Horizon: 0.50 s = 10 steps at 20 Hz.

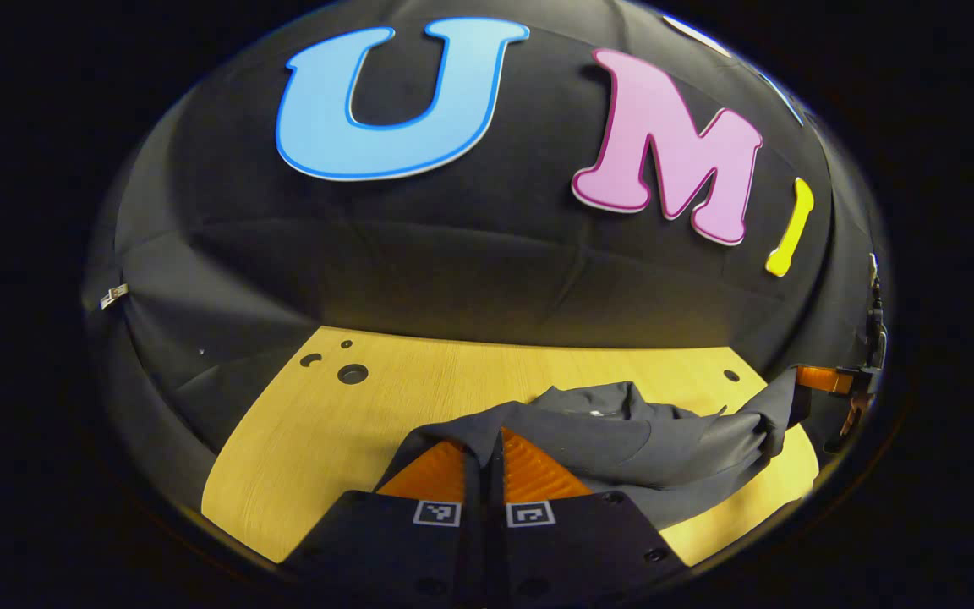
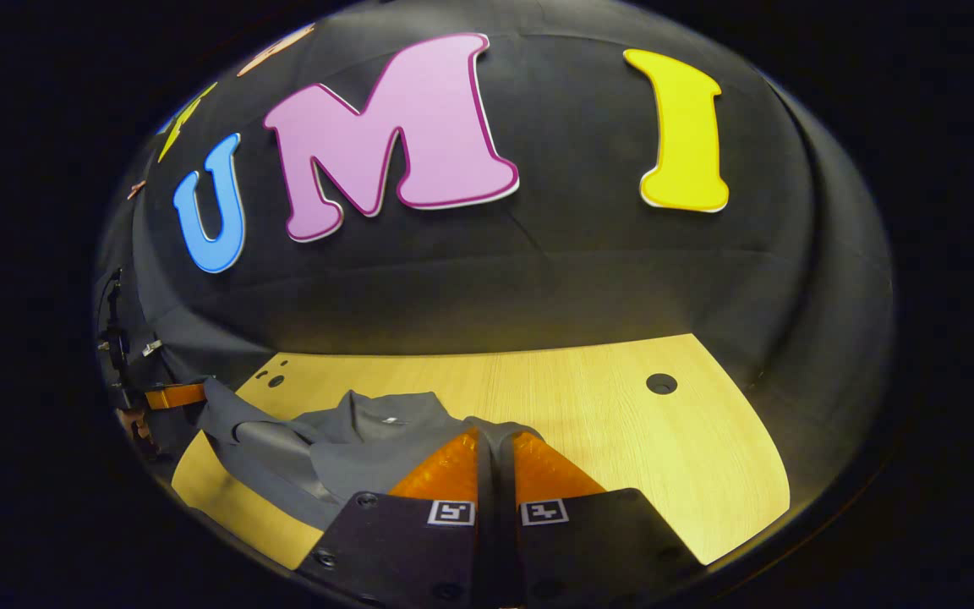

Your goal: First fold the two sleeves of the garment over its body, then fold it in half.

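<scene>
Grey cloth is pinched in both grippers. At bottom centre of the left gripper view, the left gripper is clamped on the garment; likewise the right gripper in the right gripper view. The shirt spans the two, lifted, its collar farther off, over the wooden surface. Folding looks unfinished.

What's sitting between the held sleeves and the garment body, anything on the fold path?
Nothing visible. Both the left gripper and right gripper pinch cloth of the dark garment. Its body lies bunched on the wooden table, with bare tabletop around it.
</scene>
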Each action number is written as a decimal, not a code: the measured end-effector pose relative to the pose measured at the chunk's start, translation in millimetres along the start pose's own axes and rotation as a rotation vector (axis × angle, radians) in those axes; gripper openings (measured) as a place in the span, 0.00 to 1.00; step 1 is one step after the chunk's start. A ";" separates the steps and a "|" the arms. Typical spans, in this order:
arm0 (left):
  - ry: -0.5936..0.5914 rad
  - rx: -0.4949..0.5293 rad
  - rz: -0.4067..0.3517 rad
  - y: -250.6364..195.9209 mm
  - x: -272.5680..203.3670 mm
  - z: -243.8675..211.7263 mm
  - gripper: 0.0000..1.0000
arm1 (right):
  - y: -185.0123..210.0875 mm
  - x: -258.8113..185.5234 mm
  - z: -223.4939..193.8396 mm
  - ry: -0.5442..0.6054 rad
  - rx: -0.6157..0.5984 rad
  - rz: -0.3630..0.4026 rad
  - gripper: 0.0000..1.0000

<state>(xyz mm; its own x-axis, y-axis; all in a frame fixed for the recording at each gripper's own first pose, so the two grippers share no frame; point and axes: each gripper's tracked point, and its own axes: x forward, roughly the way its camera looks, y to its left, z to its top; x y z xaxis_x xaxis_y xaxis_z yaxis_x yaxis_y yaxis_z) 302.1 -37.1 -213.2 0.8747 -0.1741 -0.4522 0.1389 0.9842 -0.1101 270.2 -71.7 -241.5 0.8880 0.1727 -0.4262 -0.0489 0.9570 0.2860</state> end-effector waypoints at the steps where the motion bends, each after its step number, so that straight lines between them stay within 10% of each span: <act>1: 0.008 0.006 0.006 -0.5 11.6 -2.6 0.06 | -3.5 12.0 -5.9 0.013 -0.004 -0.009 0.05; 10: 0.139 0.054 0.069 11.9 94.5 -55.5 0.05 | -25.8 90.0 -65.6 0.138 0.014 -0.060 0.05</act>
<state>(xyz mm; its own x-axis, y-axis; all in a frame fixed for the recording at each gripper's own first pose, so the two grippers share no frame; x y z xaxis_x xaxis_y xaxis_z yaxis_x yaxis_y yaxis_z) 360.6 -43.7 -306.3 0.8111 -0.1054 -0.5754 0.1091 0.9936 -0.0282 321.3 -65.5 -343.5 0.8177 0.1468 -0.5567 0.0098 0.9633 0.2684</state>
